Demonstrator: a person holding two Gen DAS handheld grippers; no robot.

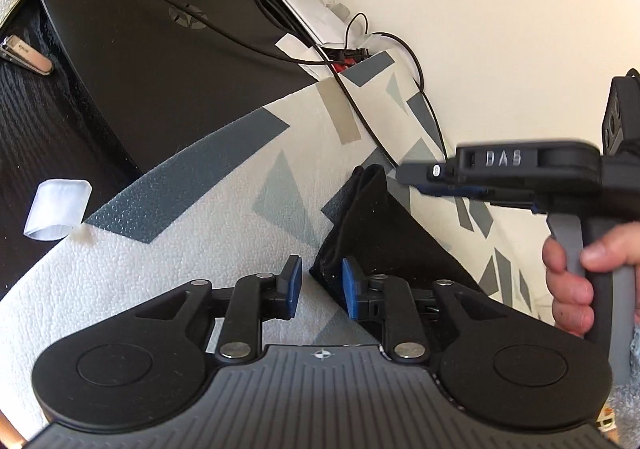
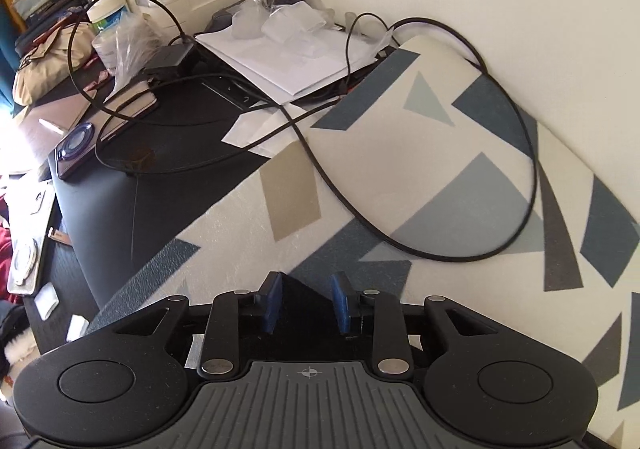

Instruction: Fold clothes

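From the left wrist view, the left hand-held gripper hovers low over the patterned mat with its blue pads a narrow gap apart and nothing pressed between them. The near corner of the folded black cloth lies just beside the right-hand pad, not inside the gap. If the pads close from here they may miss the corner, or nip only the top layer and pull the fold open. The right hand-held gripper points in from the right over the cloth's far tip, a hand on its grip. A thin black cable trails across the mat close behind the cloth, so a drag that way could snag it.

From the right wrist view, the right hand-held gripper also stands narrowly parted, with a dark wedge of the black cloth showing between the pads; whether they touch it I cannot tell. The cable loops on the mat just beyond, near enough to catch on a forward sweep.
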